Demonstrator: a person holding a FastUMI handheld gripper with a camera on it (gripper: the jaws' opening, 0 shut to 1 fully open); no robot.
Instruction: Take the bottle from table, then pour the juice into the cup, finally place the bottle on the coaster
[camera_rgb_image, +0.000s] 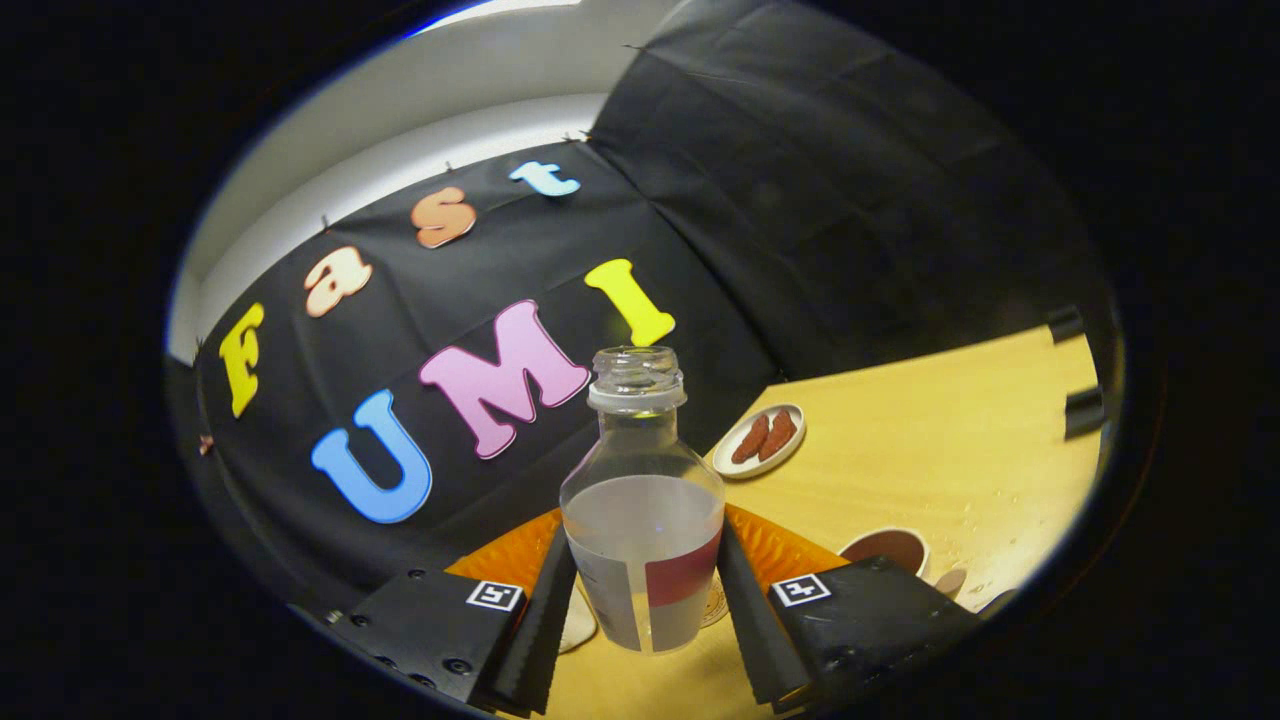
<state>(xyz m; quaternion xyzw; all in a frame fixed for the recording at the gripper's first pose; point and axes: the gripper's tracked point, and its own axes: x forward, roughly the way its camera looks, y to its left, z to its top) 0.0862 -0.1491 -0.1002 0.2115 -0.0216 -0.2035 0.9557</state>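
The booth has black cloth walls with a pale wall band above, and the things stand on a light wooden counter (930, 440) that looks tilted here. On the counter, beyond the fingers, there is a small white oval dish with 2 brown pieces (760, 441), and nearer to the fingers a white cup with a brown inside (888, 549); whether juice is in it I cannot tell. An orange ribbed mat or plate (780, 551) lies behind the bottle, and a pale round edge beside the bottle's base may be the coaster, but I am not sure. The tongs (646, 610) are gripping the clear plastic bottle with no cap and a red and white label (643, 520): both fingers press on its lower sides, and the bottle stands upright between them, about half full of pale liquid. I judge that the bottle is taken and pouring is the step in hand. The next move calls for carrying the open neck over the cup and tilting slowly, because the liquid can spill easily.
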